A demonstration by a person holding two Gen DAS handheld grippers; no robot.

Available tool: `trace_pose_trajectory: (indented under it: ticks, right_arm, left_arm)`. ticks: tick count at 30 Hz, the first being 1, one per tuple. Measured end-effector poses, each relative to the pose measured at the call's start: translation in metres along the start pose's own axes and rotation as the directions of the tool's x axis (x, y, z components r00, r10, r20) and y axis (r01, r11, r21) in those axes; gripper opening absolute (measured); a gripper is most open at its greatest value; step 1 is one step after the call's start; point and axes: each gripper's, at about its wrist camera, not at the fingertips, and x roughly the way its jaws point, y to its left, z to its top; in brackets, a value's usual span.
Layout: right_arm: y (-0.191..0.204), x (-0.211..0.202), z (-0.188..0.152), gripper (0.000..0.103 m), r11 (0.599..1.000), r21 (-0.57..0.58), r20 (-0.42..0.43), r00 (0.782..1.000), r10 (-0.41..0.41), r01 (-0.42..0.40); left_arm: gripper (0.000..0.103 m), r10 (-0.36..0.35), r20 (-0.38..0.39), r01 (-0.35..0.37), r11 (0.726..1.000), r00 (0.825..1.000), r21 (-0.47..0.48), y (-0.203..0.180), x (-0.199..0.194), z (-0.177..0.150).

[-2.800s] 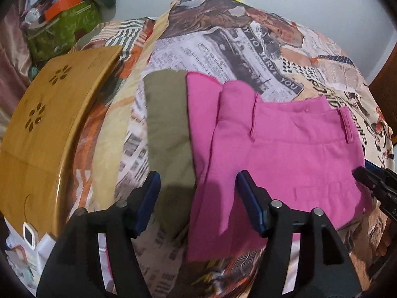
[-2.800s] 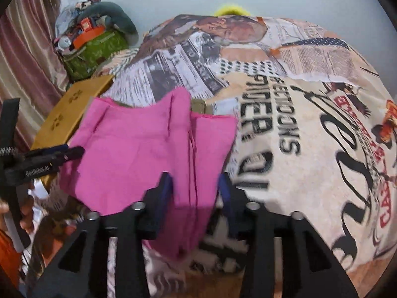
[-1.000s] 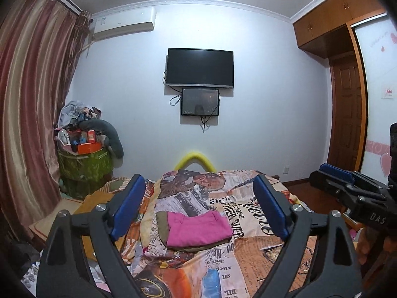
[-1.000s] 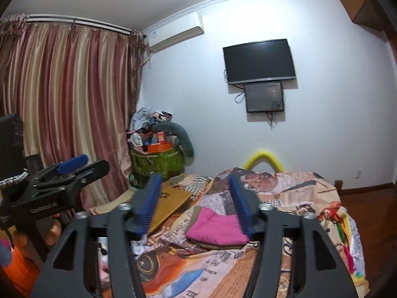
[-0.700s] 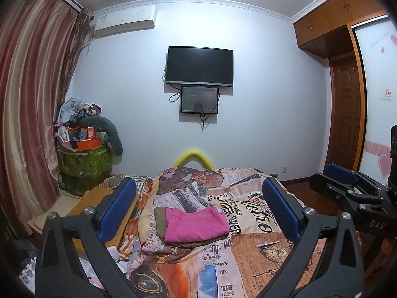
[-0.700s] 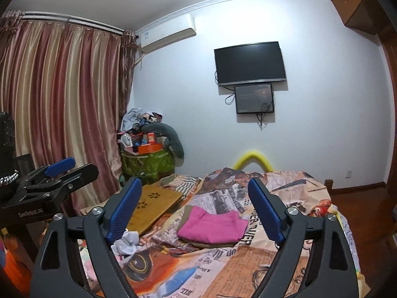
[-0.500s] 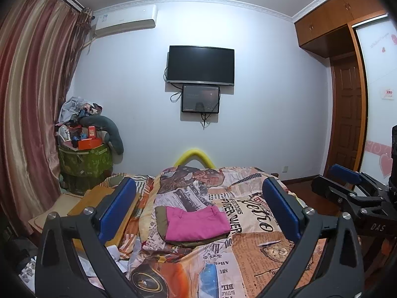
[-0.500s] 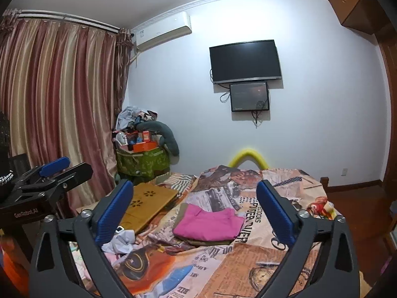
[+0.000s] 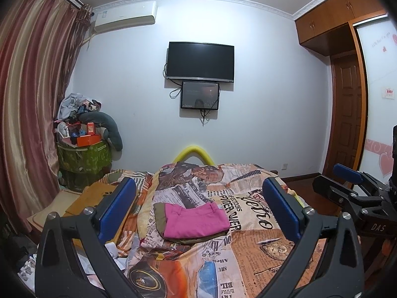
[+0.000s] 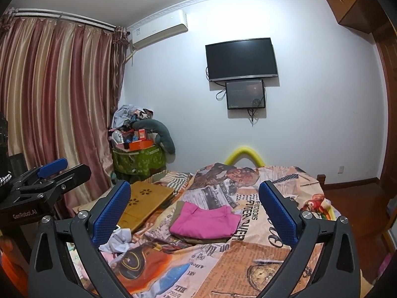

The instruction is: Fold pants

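The pink pants lie folded into a compact rectangle on the bed, on top of an olive garment. In the right wrist view the same pink pants rest on that olive garment. My left gripper is held well back from the bed, open, nothing between its blue pads. My right gripper is also back from the bed, jaws wide and empty. Each gripper shows at the edge of the other's view: right gripper, left gripper.
The bed cover has a newspaper print. A wooden lap tray lies at the bed's left side, with crumpled white cloth near it. A green bin piled with clutter stands by the curtain. A wooden door is at right.
Both grippers have pulled far back from the pants, which stay folded on the bed. The right jaws let go of the pink fabric and spread wide; the left jaws widened slightly.
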Motion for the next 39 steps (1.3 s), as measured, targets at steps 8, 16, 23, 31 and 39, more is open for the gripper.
trace_pose_trajectory:
  ticks: [8,16,23,31,39]
  right_arm:
    - [0.000,0.000,0.000,0.102,1.000,0.000,-0.002,1.000,-0.005,0.005]
    - [-0.001,-0.003,-0.003,0.102,1.000,0.012,-0.005,1.000,-0.015,0.015]
    - [-0.002,-0.005,-0.002,0.102,1.000,0.022,-0.007,1.000,-0.017,0.017]
    - [-0.006,-0.005,-0.002,0.102,0.999,0.038,-0.012,1.000,-0.015,0.015]
    - [-0.007,-0.005,-0.001,0.102,0.999,0.042,-0.014,1.000,-0.016,0.017]
  left_arm:
    - [0.103,-0.003,-0.002,0.003,1.000,1.000,0.010,-0.001,0.002,-0.002]
    - [0.103,-0.012,-0.015,0.012,1.000,1.000,0.013,0.001,0.005,-0.006]
    - [0.103,-0.018,-0.020,0.018,1.000,1.000,0.013,0.001,0.007,-0.008]
    - [0.103,-0.027,-0.026,0.028,0.999,0.999,0.033,-0.004,0.010,-0.008]
    - [0.103,-0.033,-0.036,0.034,0.999,0.999,0.033,-0.005,0.013,-0.009]
